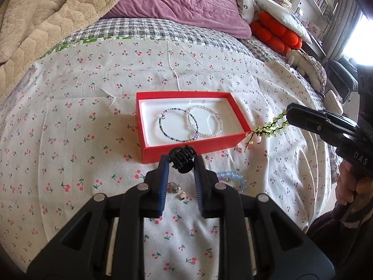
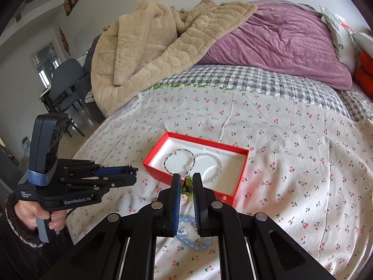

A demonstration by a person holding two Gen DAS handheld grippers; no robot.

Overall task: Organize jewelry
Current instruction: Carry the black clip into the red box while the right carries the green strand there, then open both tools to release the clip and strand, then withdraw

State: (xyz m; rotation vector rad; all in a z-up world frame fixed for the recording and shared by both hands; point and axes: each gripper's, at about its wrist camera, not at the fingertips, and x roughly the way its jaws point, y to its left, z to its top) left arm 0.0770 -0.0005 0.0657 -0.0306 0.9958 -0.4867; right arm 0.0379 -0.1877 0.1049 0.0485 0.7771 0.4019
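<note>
A red box (image 1: 186, 150) (image 2: 158, 170) with a white lining sits on the cherry-print sheet. A dark beaded bracelet (image 1: 163, 126) (image 2: 168, 161) and a silver beaded bracelet (image 1: 213, 133) (image 2: 218, 163) lie in it. My left gripper (image 1: 181, 163) (image 2: 129, 171) is shut on a black hair claw clip (image 1: 181, 159), just in front of the box. My right gripper (image 2: 186, 185) (image 1: 289, 114) is shut on a green beaded bracelet (image 1: 268, 130) (image 2: 186, 187), which hangs at the box's near right corner. A pale blue bead bracelet (image 1: 233, 179) (image 2: 193, 242) and small earrings (image 1: 178, 190) lie on the sheet.
A beige blanket (image 2: 151, 53) and a purple pillow (image 2: 279, 44) lie at the back of the bed. Orange cushions (image 1: 275, 35) and a plush toy (image 1: 305, 63) sit at the right. A chair (image 2: 65, 79) stands beyond the bed's left edge.
</note>
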